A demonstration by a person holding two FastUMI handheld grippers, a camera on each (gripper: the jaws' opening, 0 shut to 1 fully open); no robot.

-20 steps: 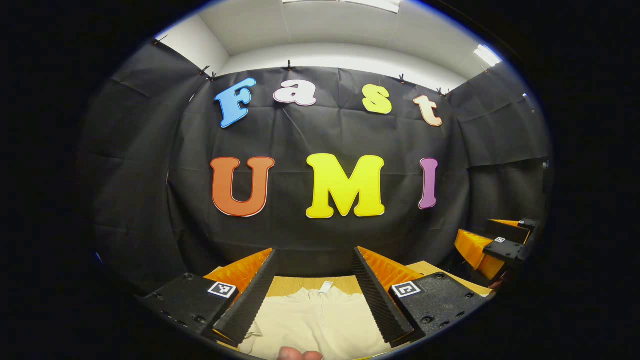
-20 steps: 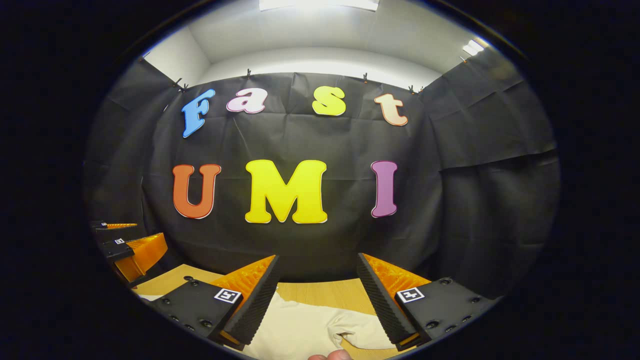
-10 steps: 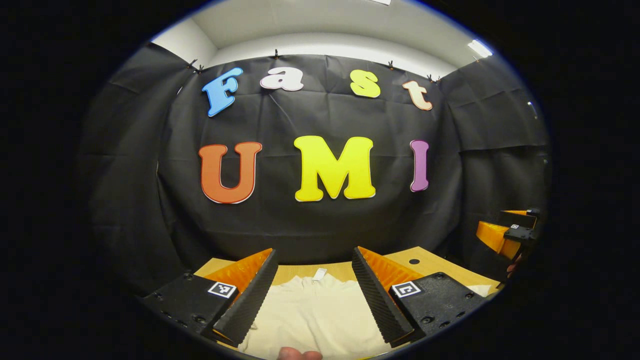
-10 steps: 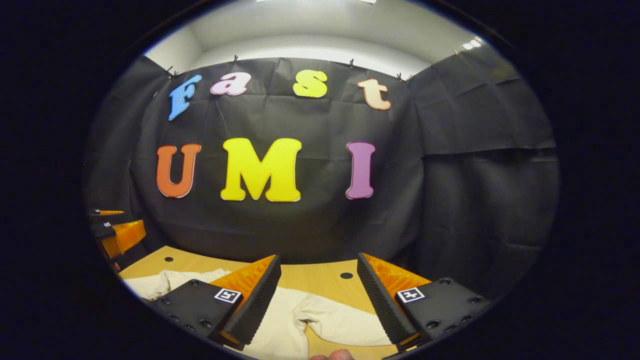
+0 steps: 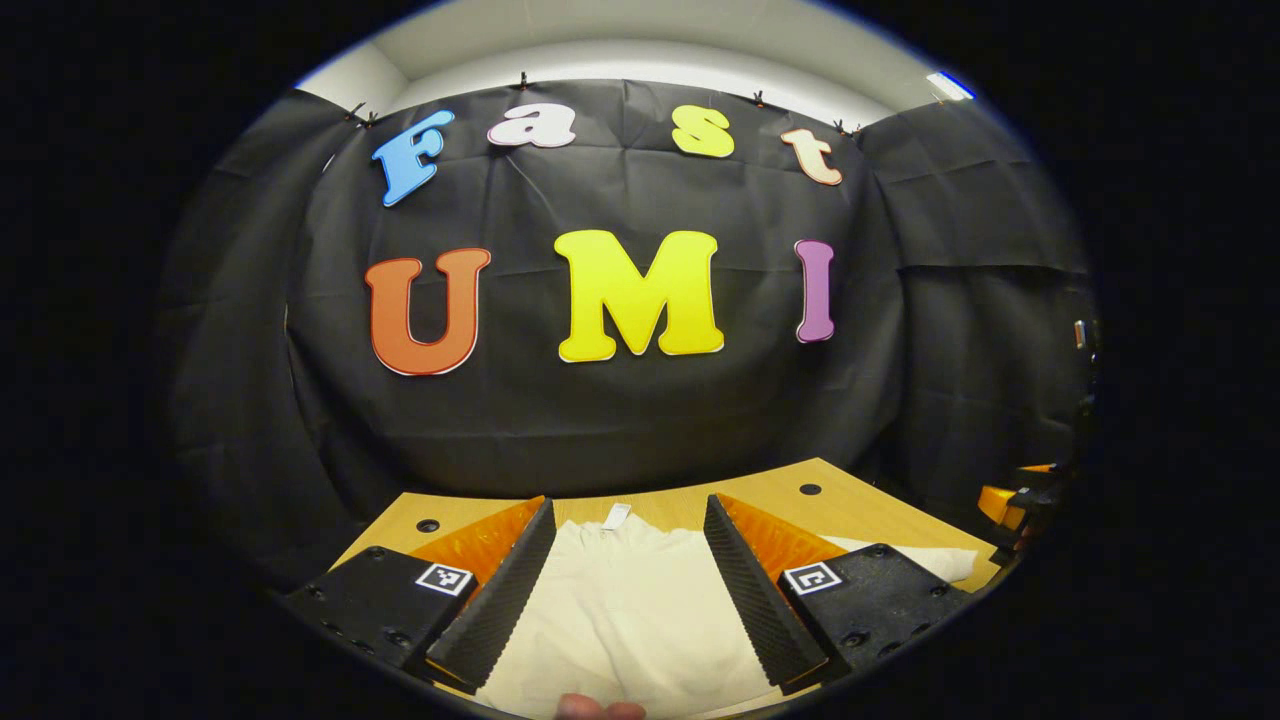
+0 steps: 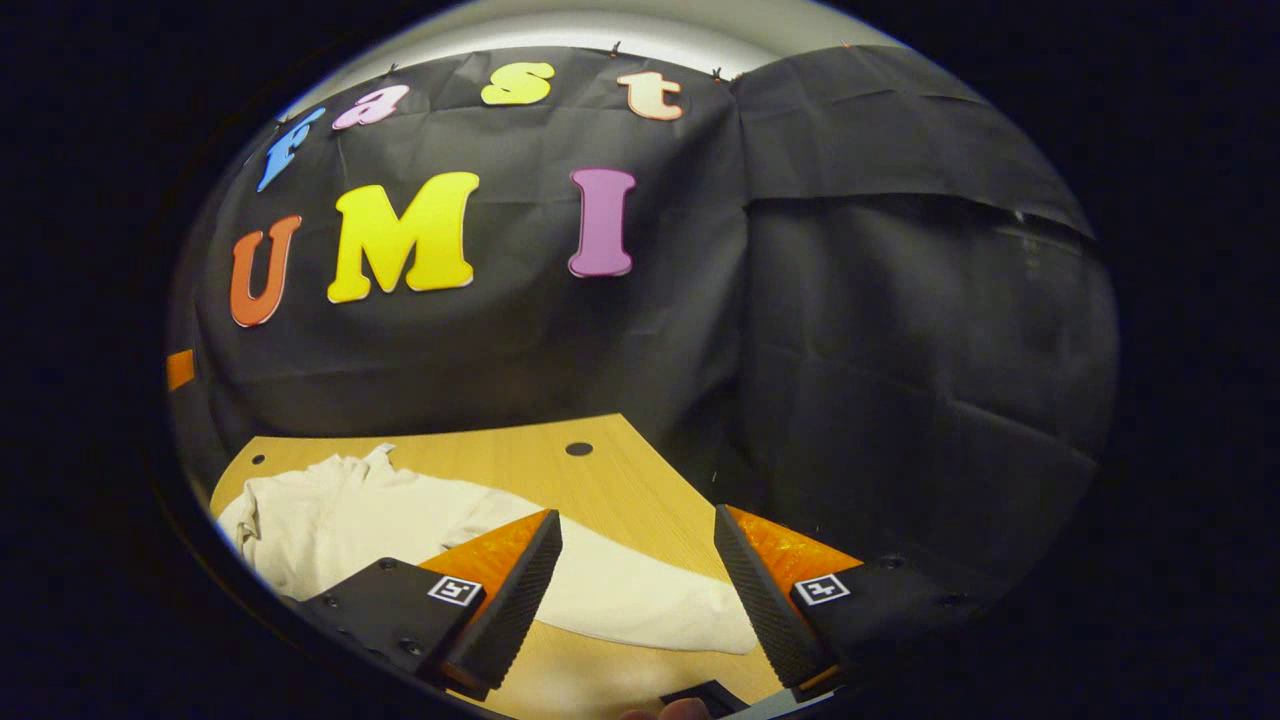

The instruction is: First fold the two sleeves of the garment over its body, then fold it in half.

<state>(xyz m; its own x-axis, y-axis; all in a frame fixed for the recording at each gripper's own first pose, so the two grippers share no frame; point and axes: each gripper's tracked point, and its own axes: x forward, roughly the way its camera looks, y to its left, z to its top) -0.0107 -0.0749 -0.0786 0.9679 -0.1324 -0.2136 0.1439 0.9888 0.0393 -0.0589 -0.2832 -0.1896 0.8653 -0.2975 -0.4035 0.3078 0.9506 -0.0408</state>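
the cream garment (image 5: 625, 610) lies flat on the wooden table (image 5: 770, 495), its collar end with a small white tag (image 5: 616, 514) pointing to the far side toward the booth wall; the left gripper (image 5: 625, 590) hangs above the body of it with its jaws spread wide and nothing between them; the right gripper (image 6: 635, 600) is likewise wide open and empty, looking down at the right sleeve (image 6: 640, 600), which stretches out from the body across the bare wood toward the near right

over the last second both cameras have tipped downward: far more table and cloth fill the lower part of each view than before, and the wall has slid up; the right gripper has also swung to the right, so the sleeve now runs between its fingers where a second ago it sat mostly over the body's edge; the left gripper has stayed centred on the torso, only pitching down; in the left gripper view the other gripper (image 5: 1015, 495) has dropped lower at the far right edge

this reads as the approach to the first fold: the sleeves are not yet folded, and the right gripper seems to be lining up on the right sleeve; it would need to come down and close on the cuff end before carrying it over the body; the thin cloth may drag or bunch if pinched too near the shoulder
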